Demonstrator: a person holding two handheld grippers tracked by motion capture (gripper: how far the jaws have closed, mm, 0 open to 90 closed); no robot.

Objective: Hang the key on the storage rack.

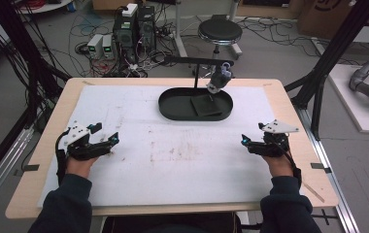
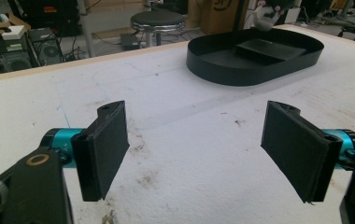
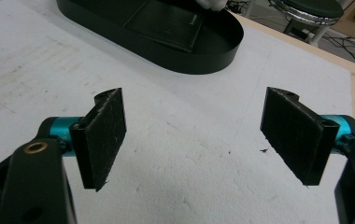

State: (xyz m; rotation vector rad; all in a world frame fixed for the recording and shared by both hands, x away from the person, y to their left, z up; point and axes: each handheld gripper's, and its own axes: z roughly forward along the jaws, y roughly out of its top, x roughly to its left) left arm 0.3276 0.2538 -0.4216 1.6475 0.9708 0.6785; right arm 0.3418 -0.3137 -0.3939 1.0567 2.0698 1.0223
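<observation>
Setting: we see a workshop floor strewn with cables, computer towers and a round stool beyond a wooden table covered by a stained white sheet.
Left gripper: we find it low over the sheet at the table's left side, held in a hand with a dark sleeve; in the left gripper view its two black pads stand wide apart with nothing between them, only bare sheet.
Right gripper: we find it mirrored at the table's right side; in the right gripper view its pads are likewise spread wide and grip nothing.
Jaw direction: we note that both grippers point inward and forward, toward the middle of the table.
Tray: we see a black oval tray with a low wall resting on the sheet at the far centre, well apart from both grippers; it also shows in the left gripper view and the right gripper view.
Wallet: we see a flat black square object, seemingly a wallet, lying inside the tray toward its right half.
Overhead fixture: we see a small camera head on a black boom arm hanging just over the tray's far rim.
</observation>
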